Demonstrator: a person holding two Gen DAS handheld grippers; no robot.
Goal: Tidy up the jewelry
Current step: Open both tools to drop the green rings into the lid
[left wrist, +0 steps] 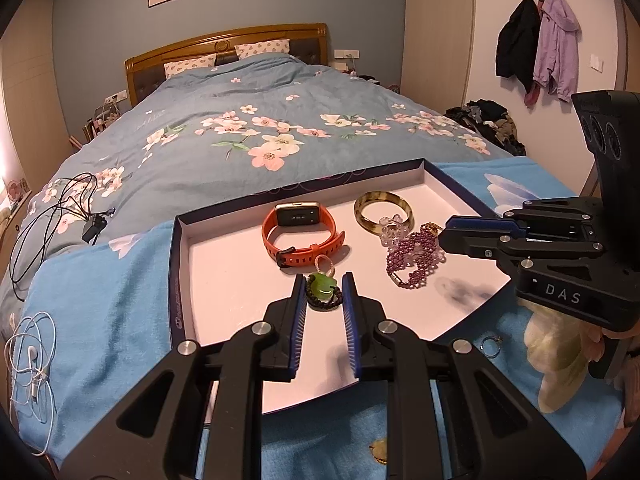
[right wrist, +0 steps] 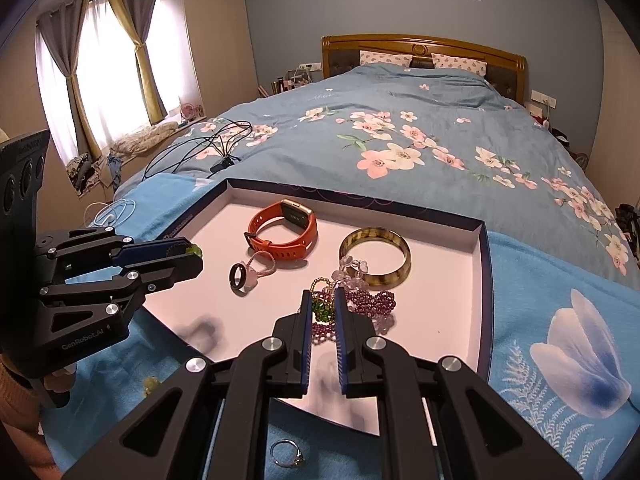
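Note:
A white-floored tray with a dark blue rim lies on a blue blanket. My left gripper is shut on a green pendant with a dark beaded cord, just above the tray floor. My right gripper is shut on a green bead piece with a gold bead loop, over the purple bead bracelet. Also in the tray are an orange watch, an amber bangle and a black ring.
A silver ring lies on the blanket in front of the tray. Black cables and white earphones lie on the bed to the left. The flowered duvet stretches beyond.

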